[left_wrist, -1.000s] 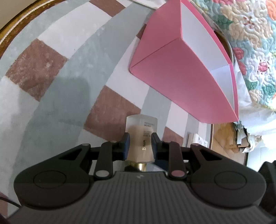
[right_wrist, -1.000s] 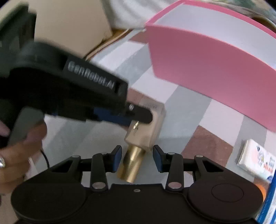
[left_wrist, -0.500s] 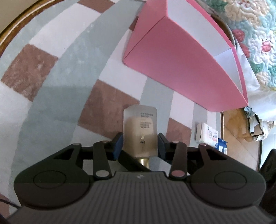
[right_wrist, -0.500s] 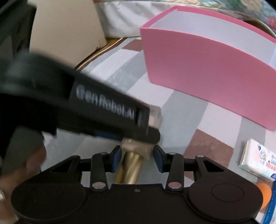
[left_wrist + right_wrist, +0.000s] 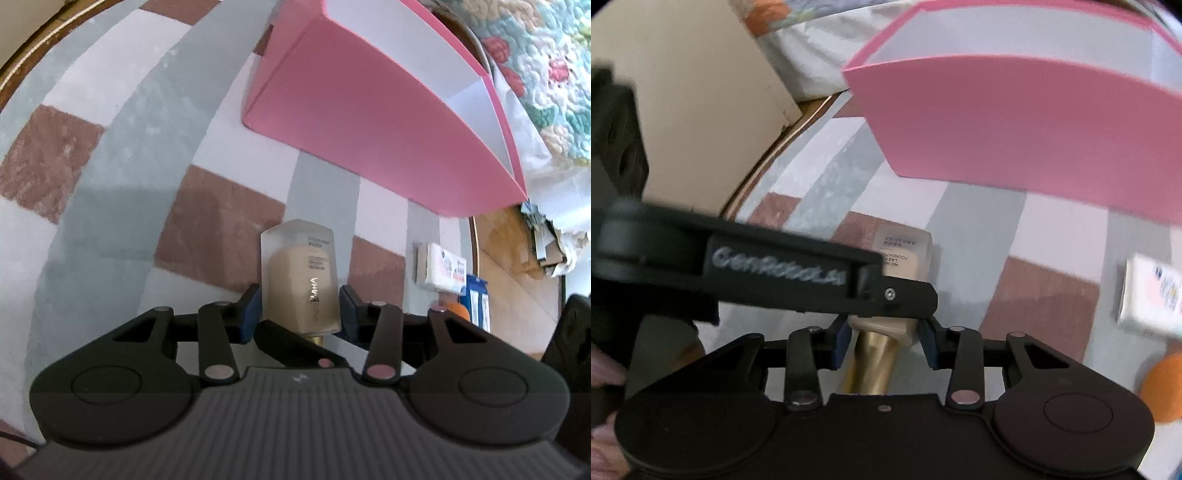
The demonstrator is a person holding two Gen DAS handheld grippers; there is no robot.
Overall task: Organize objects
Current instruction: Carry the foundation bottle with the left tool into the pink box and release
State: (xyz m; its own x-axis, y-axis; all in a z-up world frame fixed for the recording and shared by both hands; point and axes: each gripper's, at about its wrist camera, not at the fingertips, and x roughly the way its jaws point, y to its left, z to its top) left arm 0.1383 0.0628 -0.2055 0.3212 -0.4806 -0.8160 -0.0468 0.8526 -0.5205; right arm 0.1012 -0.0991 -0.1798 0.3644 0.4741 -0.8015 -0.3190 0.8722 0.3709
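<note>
A frosted foundation bottle with beige liquid and a gold cap sits between both grippers above the checked rug. My left gripper has its blue pads beside the bottle's lower body, close on the left and with a small gap on the right. My right gripper is around the bottle's neck end, its pads touching the bottle's shoulders. The left gripper's arm crosses the right wrist view over the bottle. A pink box with a white inside stands open beyond; it also shows in the right wrist view.
A checked rug in grey, white and brown covers the floor. A small white packet, a blue pack and an orange ball lie at the right. A quilted bedspread lies behind the box. A beige panel stands at left.
The left gripper's pads have spread from the bottle, which was clamped a second ago. The right gripper has moved up around the bottle's cap end. The view has shifted left of the pink box.
</note>
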